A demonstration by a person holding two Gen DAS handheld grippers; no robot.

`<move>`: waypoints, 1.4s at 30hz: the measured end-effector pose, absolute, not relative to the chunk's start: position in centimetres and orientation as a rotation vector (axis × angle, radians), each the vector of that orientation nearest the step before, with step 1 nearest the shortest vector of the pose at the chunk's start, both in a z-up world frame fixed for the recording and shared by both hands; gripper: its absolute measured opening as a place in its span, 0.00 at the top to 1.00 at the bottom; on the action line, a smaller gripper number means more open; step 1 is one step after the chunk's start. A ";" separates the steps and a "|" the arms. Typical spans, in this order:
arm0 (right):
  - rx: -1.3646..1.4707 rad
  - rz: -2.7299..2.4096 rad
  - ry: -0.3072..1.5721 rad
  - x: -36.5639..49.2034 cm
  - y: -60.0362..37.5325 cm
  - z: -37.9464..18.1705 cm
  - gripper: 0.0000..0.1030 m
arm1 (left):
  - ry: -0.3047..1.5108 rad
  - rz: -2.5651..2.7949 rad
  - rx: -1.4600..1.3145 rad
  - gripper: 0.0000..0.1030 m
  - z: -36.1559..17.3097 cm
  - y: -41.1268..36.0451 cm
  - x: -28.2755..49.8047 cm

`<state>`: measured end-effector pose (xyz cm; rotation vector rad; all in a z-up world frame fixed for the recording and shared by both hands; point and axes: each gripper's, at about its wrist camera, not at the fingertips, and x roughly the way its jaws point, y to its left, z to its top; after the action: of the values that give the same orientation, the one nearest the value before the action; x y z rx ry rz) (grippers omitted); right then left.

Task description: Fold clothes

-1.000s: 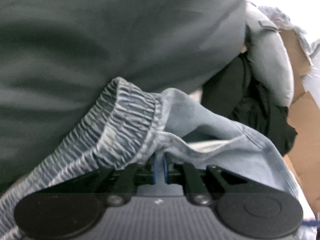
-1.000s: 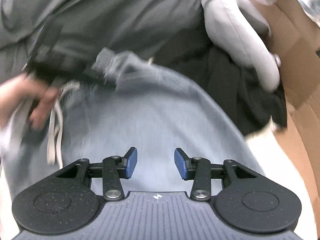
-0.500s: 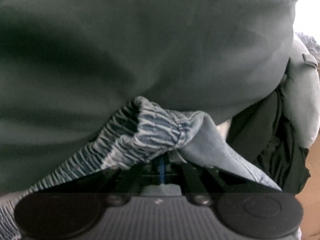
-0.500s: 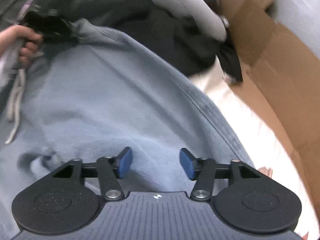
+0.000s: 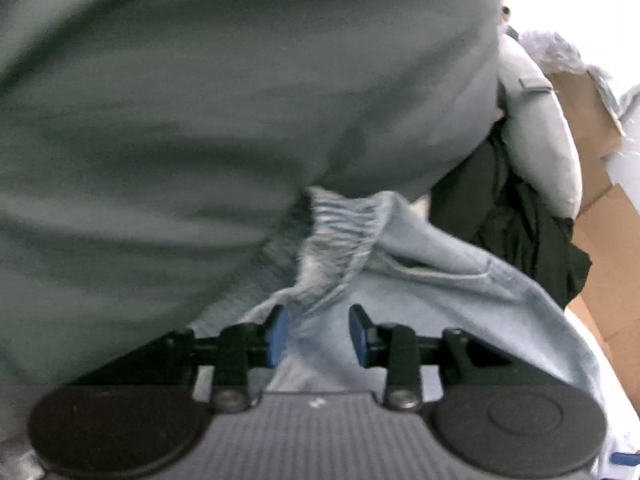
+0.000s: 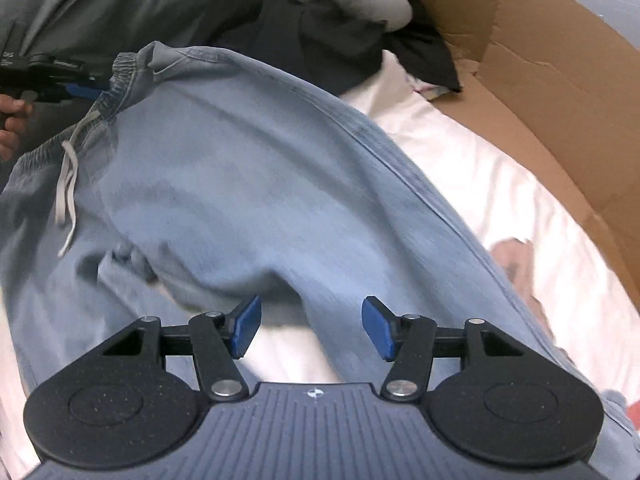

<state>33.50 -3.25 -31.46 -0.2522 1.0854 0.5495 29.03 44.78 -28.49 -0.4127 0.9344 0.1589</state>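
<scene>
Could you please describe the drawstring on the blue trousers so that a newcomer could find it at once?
Start from the white sheet, where the light blue trousers lie spread. At their gathered waistband hangs the drawstring: a thin pale cord, the only loose string on them.

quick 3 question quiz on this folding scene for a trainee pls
1. True or false: the left gripper is clamped shut on the waistband.
2. What lies directly ahead of the right gripper? A) black garment B) blue pants C) cardboard box
3. Fill in: a pale ______ hangs from the waistband in the right wrist view.

Key
1. False: its fingers stand apart, with the waistband just beyond them.
2. B: the blue pants spread on the white sheet; the black garment and cardboard box lie further off.
3. drawstring
</scene>
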 end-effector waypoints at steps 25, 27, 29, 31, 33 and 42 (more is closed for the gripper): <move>-0.003 0.345 0.941 24.3 -23.4 -17.5 0.39 | 0.944 0.237 -0.461 0.63 -11.5 37.2 23.1; -0.005 0.295 0.941 24.1 -24.6 -16.6 0.39 | 0.932 0.224 -0.459 0.59 -10.5 36.0 23.2; 0.003 0.239 0.934 23.8 -25.7 -15.6 0.39 | 0.926 0.206 -0.458 0.59 -10.1 35.1 23.3; 0.036 0.229 0.912 23.0 -26.3 -14.6 0.38 | 0.920 0.188 -0.456 0.59 -9.8 34.1 23.3; 0.051 0.257 0.892 22.3 -26.5 -14.2 0.37 | 0.913 0.170 -0.455 0.59 -9.4 33.2 23.4; 0.047 0.256 0.878 22.0 -27.7 -16.1 0.37 | 0.947 0.114 -0.449 0.59 -11.1 30.3 26.3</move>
<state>22.03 -27.68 -16.12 0.0473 0.8776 0.2557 26.30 30.32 -11.11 -0.4491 0.9467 0.1144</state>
